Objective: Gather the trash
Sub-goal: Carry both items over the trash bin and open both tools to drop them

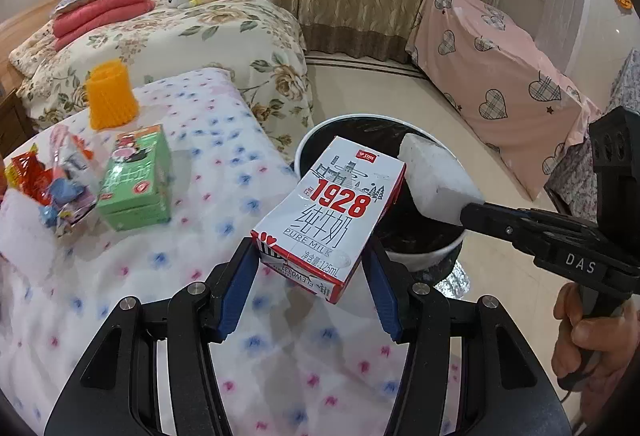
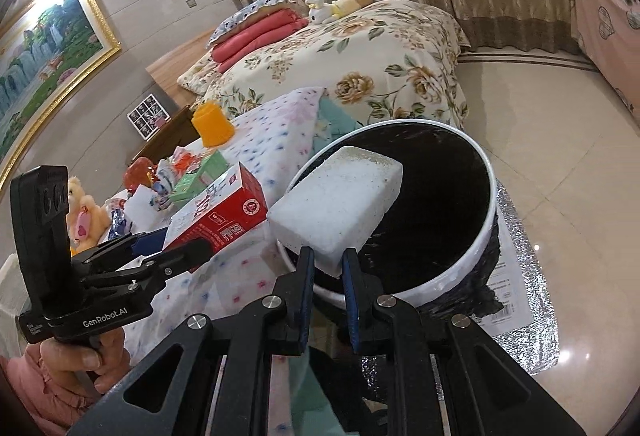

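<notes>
My left gripper [image 1: 310, 268] is shut on a white and red milk carton [image 1: 328, 212], its blue pads pressing the carton's two lower sides. The carton tilts up over the table's edge, beside the bin [image 1: 424, 256], a white-rimmed pail with a black liner. My right gripper [image 2: 328, 256] is shut on a white foam block [image 2: 340, 204], which hangs over the near rim of the bin [image 2: 490, 212]. In the left wrist view the foam block [image 1: 436, 180] and right gripper [image 1: 470, 214] reach in from the right. In the right wrist view the left gripper [image 2: 180, 252] and carton [image 2: 224, 212] sit at left.
The table's spotted cloth [image 1: 200, 116] carries a green box [image 1: 136, 180], an orange ribbed cup [image 1: 110, 96] and a heap of snack wrappers [image 1: 52, 188]. A floral bed [image 1: 180, 32] stands behind. A silver foil mat [image 2: 532, 308] lies under the bin on the tiled floor.
</notes>
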Tool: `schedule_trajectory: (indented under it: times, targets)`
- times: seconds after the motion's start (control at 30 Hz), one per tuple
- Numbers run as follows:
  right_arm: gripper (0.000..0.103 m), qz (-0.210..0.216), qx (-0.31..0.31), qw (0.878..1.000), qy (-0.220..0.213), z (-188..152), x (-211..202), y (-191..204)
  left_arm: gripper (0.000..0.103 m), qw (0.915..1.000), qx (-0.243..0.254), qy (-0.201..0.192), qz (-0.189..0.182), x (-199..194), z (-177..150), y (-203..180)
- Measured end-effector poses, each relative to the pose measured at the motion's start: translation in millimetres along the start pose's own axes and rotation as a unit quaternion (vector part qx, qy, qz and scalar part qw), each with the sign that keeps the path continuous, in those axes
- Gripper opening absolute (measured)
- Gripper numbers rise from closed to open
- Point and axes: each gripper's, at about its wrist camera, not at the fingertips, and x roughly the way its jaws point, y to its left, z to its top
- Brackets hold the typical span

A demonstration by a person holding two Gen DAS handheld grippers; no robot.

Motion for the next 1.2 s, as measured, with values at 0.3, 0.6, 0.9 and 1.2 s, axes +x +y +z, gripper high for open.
schedule_trajectory:
  times: [0.3,0.6,0.9,1.2]
  targets:
    - [0.014,-0.009,0.010,1.000,0.008,6,7,-15,0.054,0.9999,0.008,0.013,-0.002,18,15,-7]
    - [0.014,-0.018,0.016,1.000,0.015,10,13,-26,0.054,0.9995,0.010,0.028,-0.008,32,21,-11]
    - [0.015,-0.021,0.024,0.999,0.018,15,15,-34,0.054,0.9994,0.012,0.031,-0.013,38,27,-17]
    - [0.023,-0.035,0.031,0.999,0.022,19,15,-37,0.070,0.9992,-0.012,0.037,-0.011,36,25,-11]
